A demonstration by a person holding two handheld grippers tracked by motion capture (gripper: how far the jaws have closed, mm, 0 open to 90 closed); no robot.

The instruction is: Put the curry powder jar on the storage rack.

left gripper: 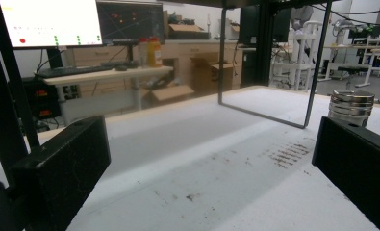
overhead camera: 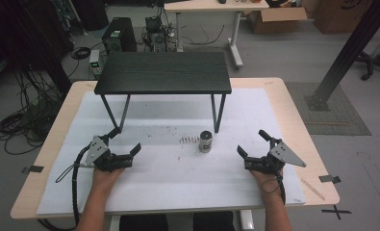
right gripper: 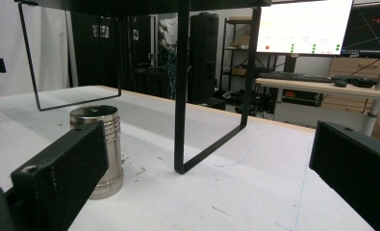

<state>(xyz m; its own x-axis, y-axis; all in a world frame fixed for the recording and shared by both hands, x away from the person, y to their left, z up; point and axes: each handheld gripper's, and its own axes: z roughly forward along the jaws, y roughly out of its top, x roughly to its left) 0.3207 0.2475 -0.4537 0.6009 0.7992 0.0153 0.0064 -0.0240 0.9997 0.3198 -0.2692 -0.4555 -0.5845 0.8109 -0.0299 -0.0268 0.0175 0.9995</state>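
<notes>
Steel canister stands untouched between the wide-open left gripper and right gripper; work apparently not yet begun.

High view sits above the near edge, looking forward and down over the black stand. Both gripper views sit low near the mat, facing that stand from either side, sharing the steel cylinder.

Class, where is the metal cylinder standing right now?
The metal cylinder stands upright on the white mat, just before the black shelf's right front leg.
</notes>
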